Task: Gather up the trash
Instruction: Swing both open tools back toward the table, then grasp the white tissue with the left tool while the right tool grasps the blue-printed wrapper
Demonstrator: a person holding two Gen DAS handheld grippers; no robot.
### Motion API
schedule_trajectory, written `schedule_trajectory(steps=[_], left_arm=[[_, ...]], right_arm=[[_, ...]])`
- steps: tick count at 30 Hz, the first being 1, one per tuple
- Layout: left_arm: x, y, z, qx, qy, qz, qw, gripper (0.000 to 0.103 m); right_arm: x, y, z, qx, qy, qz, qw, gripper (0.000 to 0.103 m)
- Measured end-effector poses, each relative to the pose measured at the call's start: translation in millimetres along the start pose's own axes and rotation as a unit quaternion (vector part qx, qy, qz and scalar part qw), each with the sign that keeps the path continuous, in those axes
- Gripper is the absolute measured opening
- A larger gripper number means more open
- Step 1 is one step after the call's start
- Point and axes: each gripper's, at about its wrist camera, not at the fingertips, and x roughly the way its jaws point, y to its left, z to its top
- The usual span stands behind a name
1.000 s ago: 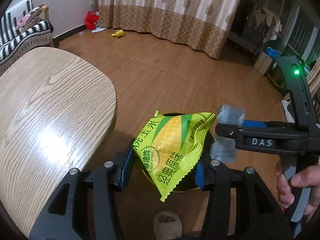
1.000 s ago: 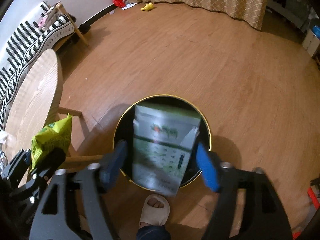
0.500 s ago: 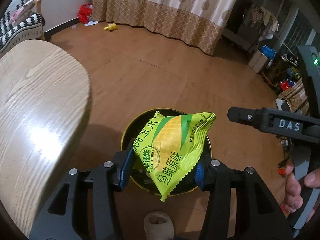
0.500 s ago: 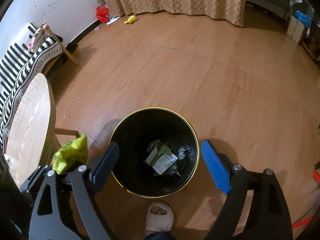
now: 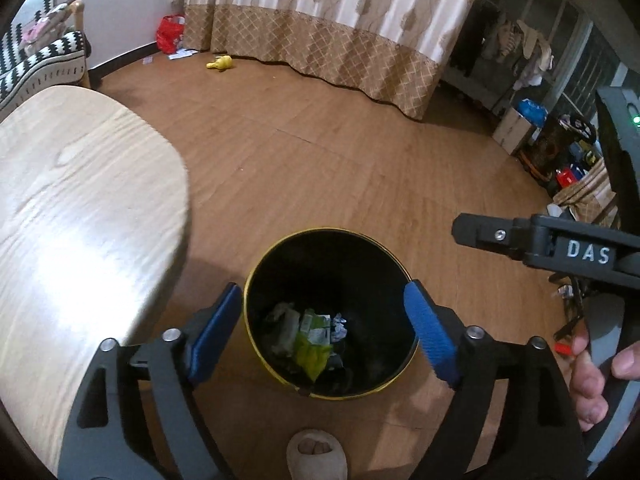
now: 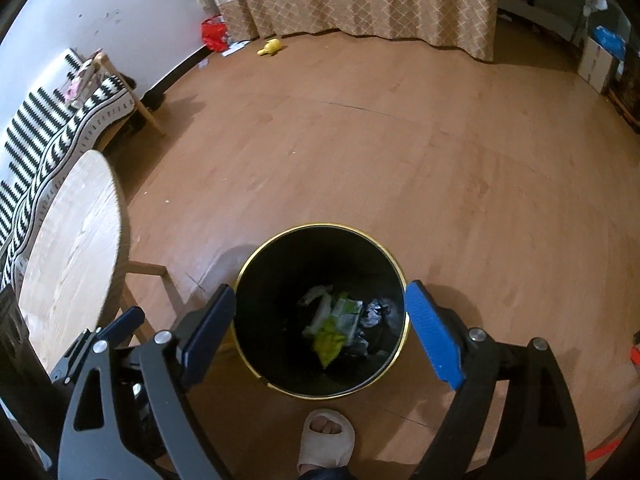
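A black bin with a gold rim (image 5: 328, 231) (image 6: 320, 226) stands on the wooden floor right below both grippers. A yellow snack bag (image 5: 310, 354) (image 6: 329, 338) lies at its bottom beside a green-and-white packet (image 5: 316, 330) (image 6: 346, 312) and crumpled scraps. My left gripper (image 5: 322, 290) hangs over the bin, its jaws opening with nothing between them. My right gripper (image 6: 320, 291) stands open over the same bin, also holding nothing. One finger (image 5: 492, 234) of the right gripper shows at the right of the left wrist view.
A round wooden table (image 5: 80, 200) (image 6: 68, 232) stands left of the bin. A slippered foot (image 5: 316, 452) (image 6: 326, 438) is just in front of it. A hand (image 5: 592, 380) grips the right tool. A yellow toy (image 5: 220, 63) and red bag (image 5: 170, 32) lie by the curtain.
The left gripper's jaws spread and the yellow snack bag dropped into the bin. The green-and-white packet fell from the right gripper into the bin before that.
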Motion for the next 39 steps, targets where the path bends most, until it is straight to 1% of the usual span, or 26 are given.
schedule_trajectory(steps=[3, 5, 7, 9, 10, 12, 13, 15, 17, 18, 20, 21, 22, 24, 26, 28, 32, 35, 39], left_arm=[[-29, 11, -3, 0.003, -0.010, 0.017, 0.9998, 0.091], [-52, 22, -7, 0.005, -0.020, 0.030, 0.9993, 0.092], [-82, 38, -12, 0.006, -0.031, 0.056, 0.9979, 0.093], [-111, 56, -18, 0.004, -0.045, 0.084, 0.9955, 0.093], [-129, 68, -22, 0.001, -0.053, 0.100, 0.9936, 0.093], [-162, 97, -33, -0.017, -0.062, 0.137, 0.9885, 0.093], [-173, 109, -37, -0.025, -0.062, 0.149, 0.9865, 0.093], [-200, 137, -49, -0.049, -0.065, 0.178, 0.9807, 0.093], [-235, 171, -69, -0.077, -0.070, 0.219, 0.9702, 0.093], [-247, 181, -77, -0.085, -0.070, 0.232, 0.9664, 0.093], [-278, 209, -97, -0.110, -0.069, 0.268, 0.9547, 0.093], [-289, 217, -104, -0.118, -0.070, 0.279, 0.9507, 0.093], [-306, 231, -118, -0.129, -0.068, 0.299, 0.9431, 0.093], [-325, 247, -132, -0.140, -0.065, 0.322, 0.9339, 0.093], [-346, 267, -156, -0.157, -0.060, 0.344, 0.9237, 0.093], [-358, 282, -175, -0.175, -0.052, 0.355, 0.9167, 0.093], [-368, 301, -209, -0.202, -0.035, 0.364, 0.9088, 0.093], [-361, 307, -228, -0.208, -0.022, 0.356, 0.9107, 0.093], [-352, 317, -231, -0.218, -0.021, 0.347, 0.9119, 0.093]], right_arm=[[-9, 20, 0, -0.013, -0.009, 0.013, 1.000, 0.084], [-18, 45, -2, -0.034, -0.015, 0.031, 0.999, 0.084], [-25, 68, -4, -0.056, -0.019, 0.043, 0.997, 0.084], [-35, 103, -10, -0.083, -0.022, 0.061, 0.994, 0.084], [-40, 127, -15, -0.099, -0.022, 0.075, 0.992, 0.084], [-46, 161, -22, -0.120, -0.021, 0.097, 0.988, 0.084], [-50, 187, -28, -0.139, -0.019, 0.111, 0.984, 0.084], [-56, 224, -38, -0.167, -0.019, 0.125, 0.978, 0.084], [-62, 265, -52, -0.199, -0.018, 0.136, 0.970, 0.084], [-65, 286, -61, -0.216, -0.017, 0.144, 0.966, 0.084], [-69, 320, -77, -0.243, -0.012, 0.157, 0.957, 0.084], [-71, 339, -87, -0.258, -0.008, 0.165, 0.952, 0.084], [-73, 357, -96, -0.272, -0.006, 0.171, 0.947, 0.084], [-75, 384, -112, -0.294, -0.002, 0.181, 0.939, 0.084], [-77, 410, -127, -0.313, 0.002, 0.189, 0.931, 0.084], [-77, 437, -146, -0.334, 0.010, 0.197, 0.922, 0.084], [-72, 470, -177, -0.364, 0.026, 0.204, 0.908, 0.084], [-64, 495, -193, -0.383, 0.035, 0.200, 0.901, 0.084], [-49, 523, -207, -0.398, 0.050, 0.199, 0.894, 0.084]])
